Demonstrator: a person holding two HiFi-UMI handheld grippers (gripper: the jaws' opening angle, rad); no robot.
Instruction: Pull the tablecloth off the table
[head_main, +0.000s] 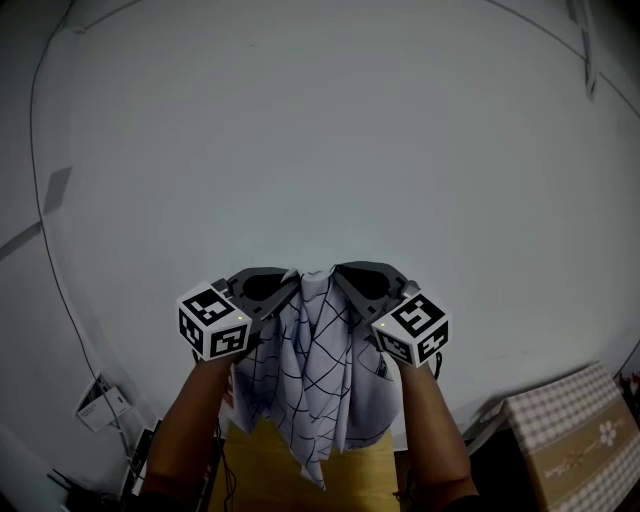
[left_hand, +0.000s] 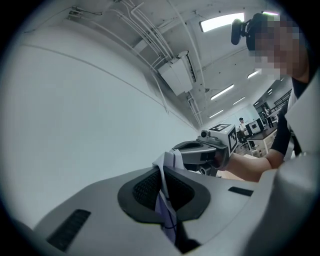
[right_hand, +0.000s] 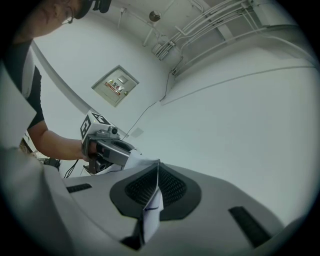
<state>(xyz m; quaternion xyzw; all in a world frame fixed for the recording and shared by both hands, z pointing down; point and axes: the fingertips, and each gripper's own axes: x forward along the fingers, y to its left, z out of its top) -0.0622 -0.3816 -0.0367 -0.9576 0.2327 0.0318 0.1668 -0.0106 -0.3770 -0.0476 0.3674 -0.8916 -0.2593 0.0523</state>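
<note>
A white tablecloth (head_main: 318, 375) with thin dark grid lines hangs bunched in the air between my two grippers, draping down toward the person. My left gripper (head_main: 283, 288) is shut on one top corner of the cloth, which shows as a pinched fold (left_hand: 165, 197) between its dark pads. My right gripper (head_main: 345, 281) is shut on the other corner, with a white fold (right_hand: 151, 207) squeezed between its pads. The two grippers are held close together, raised in front of a pale wall. No table appears in any view.
A pale grey wall (head_main: 320, 140) fills most of the head view. A box with a checked cover (head_main: 575, 435) stands at the lower right. Cables and a small white device (head_main: 100, 405) lie at the lower left. A wall panel (right_hand: 115, 86) shows in the right gripper view.
</note>
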